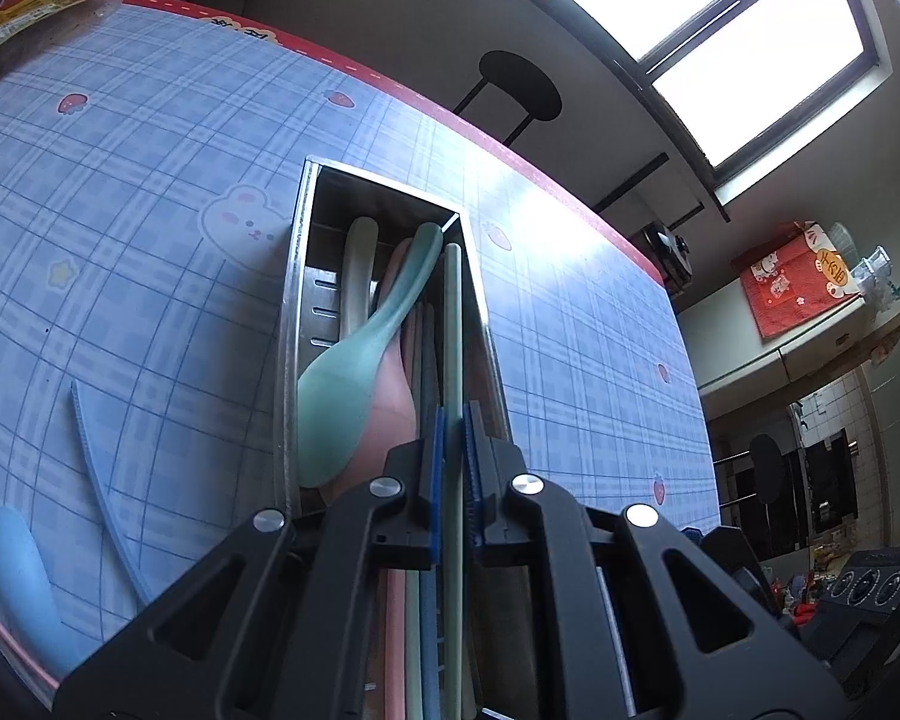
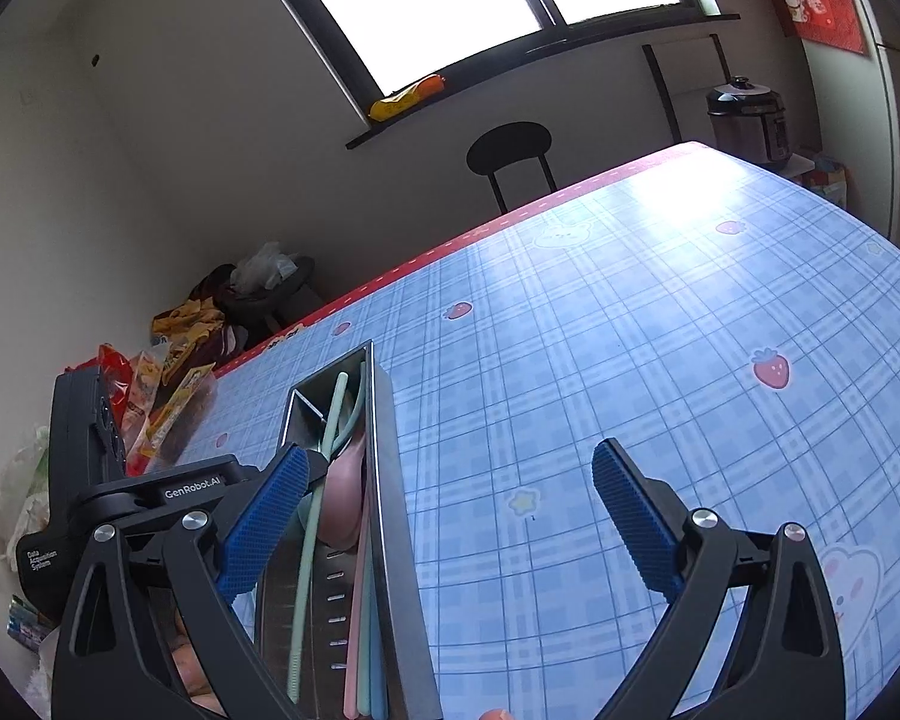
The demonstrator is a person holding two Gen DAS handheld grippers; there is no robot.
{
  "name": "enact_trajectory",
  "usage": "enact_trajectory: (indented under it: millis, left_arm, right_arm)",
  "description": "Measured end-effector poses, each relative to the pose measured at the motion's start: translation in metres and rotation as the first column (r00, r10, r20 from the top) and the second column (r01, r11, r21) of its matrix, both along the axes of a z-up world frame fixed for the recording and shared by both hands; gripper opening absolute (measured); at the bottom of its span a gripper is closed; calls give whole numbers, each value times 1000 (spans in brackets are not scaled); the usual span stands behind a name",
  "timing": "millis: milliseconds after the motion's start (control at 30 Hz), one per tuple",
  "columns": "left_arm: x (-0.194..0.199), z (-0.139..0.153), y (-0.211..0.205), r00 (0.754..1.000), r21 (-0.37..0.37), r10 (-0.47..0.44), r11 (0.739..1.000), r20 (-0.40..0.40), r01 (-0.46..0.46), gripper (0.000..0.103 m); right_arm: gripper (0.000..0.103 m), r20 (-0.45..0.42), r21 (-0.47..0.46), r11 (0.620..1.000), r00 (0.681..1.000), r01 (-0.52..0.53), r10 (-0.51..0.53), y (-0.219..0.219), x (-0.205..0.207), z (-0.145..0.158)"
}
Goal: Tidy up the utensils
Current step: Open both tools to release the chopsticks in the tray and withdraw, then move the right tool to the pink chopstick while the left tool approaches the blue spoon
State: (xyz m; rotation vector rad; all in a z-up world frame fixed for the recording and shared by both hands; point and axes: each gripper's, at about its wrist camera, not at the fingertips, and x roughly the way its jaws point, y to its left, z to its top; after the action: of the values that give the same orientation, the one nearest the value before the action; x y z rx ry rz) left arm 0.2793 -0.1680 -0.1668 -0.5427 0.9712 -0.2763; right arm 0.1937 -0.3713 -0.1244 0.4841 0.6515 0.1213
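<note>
Left-wrist view shows the left gripper (image 1: 453, 450) clenched on a green chopstick (image 1: 453, 324) over the steel tray (image 1: 291, 324), the right gripper (image 2: 450, 528) released; tilting risks it snagging the tray's wall.

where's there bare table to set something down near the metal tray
Right of the tray the tablecloth lies bare up to the red edge, under the open right gripper. Left of it, the patch by the bunny print is free. Nearer left is crowded: blue spoon, blue chopstick. Far left corner: snack packets.
</note>
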Motion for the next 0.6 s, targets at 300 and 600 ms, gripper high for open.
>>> enact_trajectory:
  millis: [300,600]
  left_arm:
    - [2,16,4,999,22,-15,1000,51,14,29]
    - [-40,74,48,970,190,-50,982,238,4,64]
  right_arm:
    - [94,4,1,1000,1000,-7,7,0,-1,1]
    - [93,6,-10,999,999,-37,37,9,-2,2]
